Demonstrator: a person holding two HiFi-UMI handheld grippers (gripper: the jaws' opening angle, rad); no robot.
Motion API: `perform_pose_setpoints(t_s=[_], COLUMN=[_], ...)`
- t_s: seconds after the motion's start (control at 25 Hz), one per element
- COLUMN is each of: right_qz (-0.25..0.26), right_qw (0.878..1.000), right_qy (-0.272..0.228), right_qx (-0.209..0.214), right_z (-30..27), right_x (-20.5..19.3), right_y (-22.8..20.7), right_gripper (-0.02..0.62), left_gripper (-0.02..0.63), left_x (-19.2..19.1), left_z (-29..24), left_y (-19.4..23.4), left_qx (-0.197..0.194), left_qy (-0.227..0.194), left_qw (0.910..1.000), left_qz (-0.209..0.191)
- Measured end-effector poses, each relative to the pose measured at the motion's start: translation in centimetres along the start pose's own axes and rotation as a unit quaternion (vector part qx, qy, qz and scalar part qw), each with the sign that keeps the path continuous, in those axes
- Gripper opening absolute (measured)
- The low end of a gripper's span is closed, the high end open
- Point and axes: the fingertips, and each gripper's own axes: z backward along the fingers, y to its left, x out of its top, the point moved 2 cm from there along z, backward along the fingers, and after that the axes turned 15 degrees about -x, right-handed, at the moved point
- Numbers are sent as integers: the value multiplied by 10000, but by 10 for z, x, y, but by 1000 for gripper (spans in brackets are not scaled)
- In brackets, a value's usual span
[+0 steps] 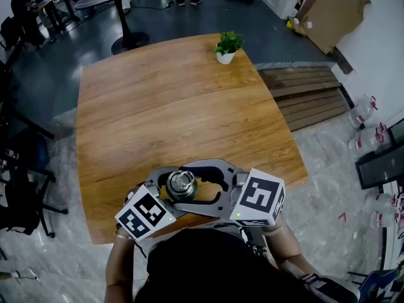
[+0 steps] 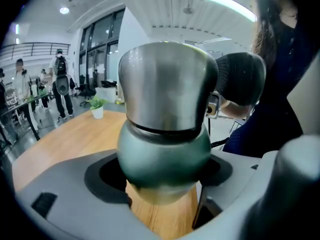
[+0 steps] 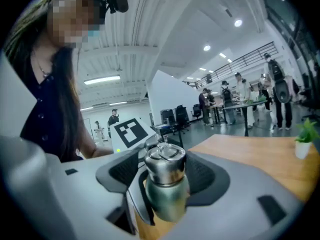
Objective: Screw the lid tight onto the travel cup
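Note:
The travel cup (image 1: 181, 183) stands on the wooden table (image 1: 170, 106) near its front edge, right below me. It has a green rounded body (image 2: 165, 154) and a steel lid (image 2: 167, 84) on top. My left gripper (image 1: 180, 193) is shut on the body, which fills the space between its jaws in the left gripper view. My right gripper (image 3: 165, 176) comes from the other side and is shut on the lid (image 3: 165, 163), its dark pads (image 3: 206, 174) close at both sides. Both marker cubes hang over the table's near edge.
A small potted plant (image 1: 227, 46) stands at the table's far edge. Dark chairs (image 1: 25, 188) are on the floor at the left, wooden boards (image 1: 309, 96) and cardboard (image 1: 331, 14) at the right. People stand far off in the hall (image 3: 277, 91).

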Motion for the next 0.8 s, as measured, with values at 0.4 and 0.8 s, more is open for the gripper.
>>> perform_pose_setpoints(t_s=[0.4,0.8], right_qz=[270,-4], right_qw=[9919,9920], right_qy=[-65,-172], right_qx=[-1243,-1248], right_z=[-14,-13], right_x=[-2,7], right_y=[-12,-15], right_gripper=[270,270], left_gripper=[394,394], left_x=[-4,1], left_z=[6,5], left_y=[23,17], left_qx=[1279,1050], left_qy=[-15,-223], left_qw=[9898,9913], left_qz=[633,761])
